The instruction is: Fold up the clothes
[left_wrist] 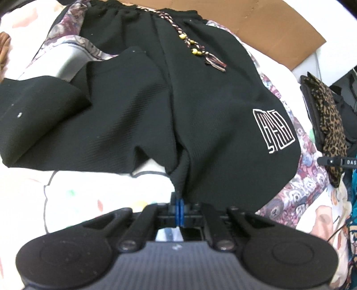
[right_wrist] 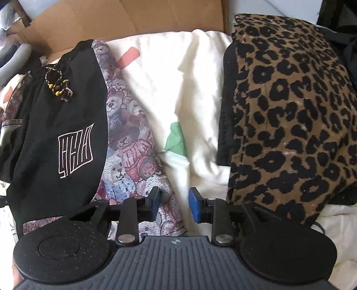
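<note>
Black shorts with a white line logo and a beaded drawstring lie spread on a teddy-bear print cloth. My left gripper is shut on the shorts' lower hem at the crotch, and the fabric bunches up into its blue pads. In the right wrist view the same shorts lie at the left on the bear cloth. My right gripper stands open just above the bear cloth's edge and the white sheet, with nothing between its fingers.
A folded leopard-print garment on a black one lies to the right. A flat cardboard sheet lies at the back. The white bedding with pastel patches covers the surface. A grey curved object sits at far left.
</note>
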